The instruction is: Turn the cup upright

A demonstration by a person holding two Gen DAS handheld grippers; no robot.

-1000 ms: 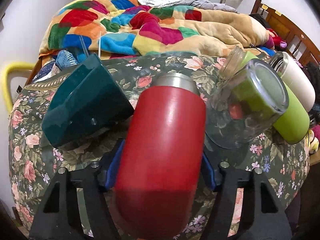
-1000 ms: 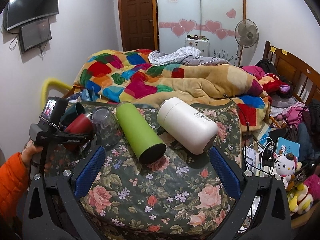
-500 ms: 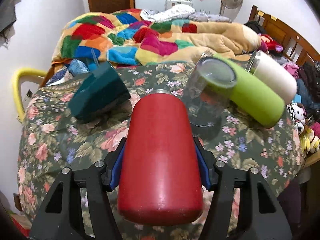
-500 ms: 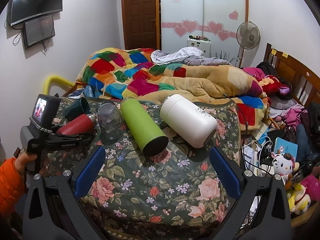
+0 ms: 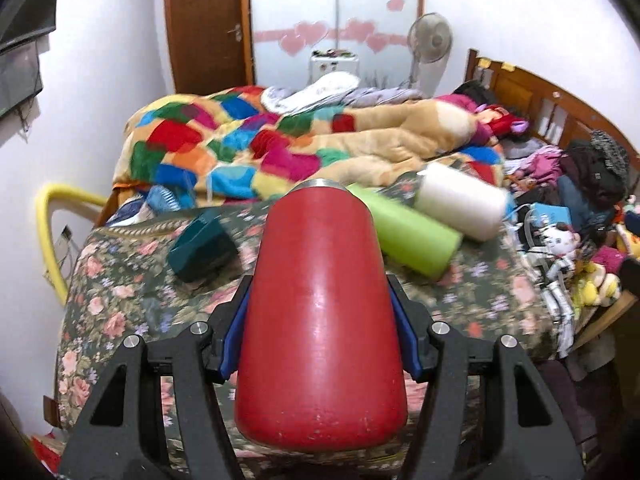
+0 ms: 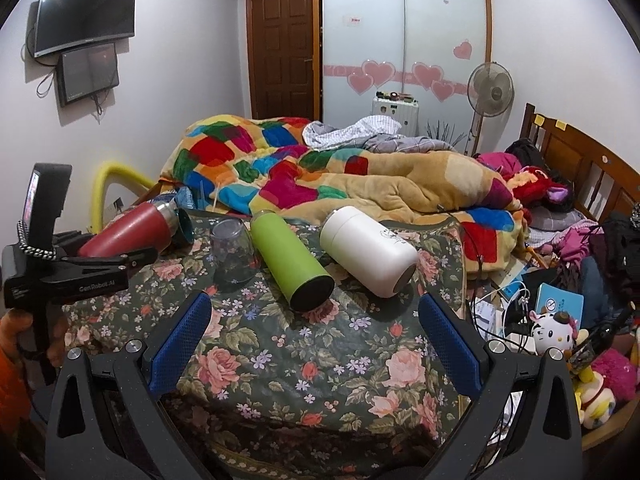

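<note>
My left gripper (image 5: pixel 318 336) is shut on a red cup (image 5: pixel 320 320) with a steel rim and holds it above the floral tablecloth (image 5: pixel 120 288), base toward the camera and mouth pointing away. In the right wrist view the red cup (image 6: pixel 128 234) is tilted, mouth up and to the right, at the table's left side. My right gripper (image 6: pixel 314 344) is open and empty over the table's near edge.
On the floral tablecloth (image 6: pixel 304 352) lie a dark teal cup (image 5: pixel 202 242), a green bottle (image 6: pixel 290 264) and a white bottle (image 6: pixel 368 250); a clear glass (image 6: pixel 232 252) stands mouth down. A bed with a patchwork quilt (image 6: pixel 280 168) lies behind. Clutter and toys (image 6: pixel 552 332) sit to the right.
My left gripper has lifted the red cup off the table and pulled it back and up, tipping its mouth upward. The right gripper has stayed nearly still.
</note>
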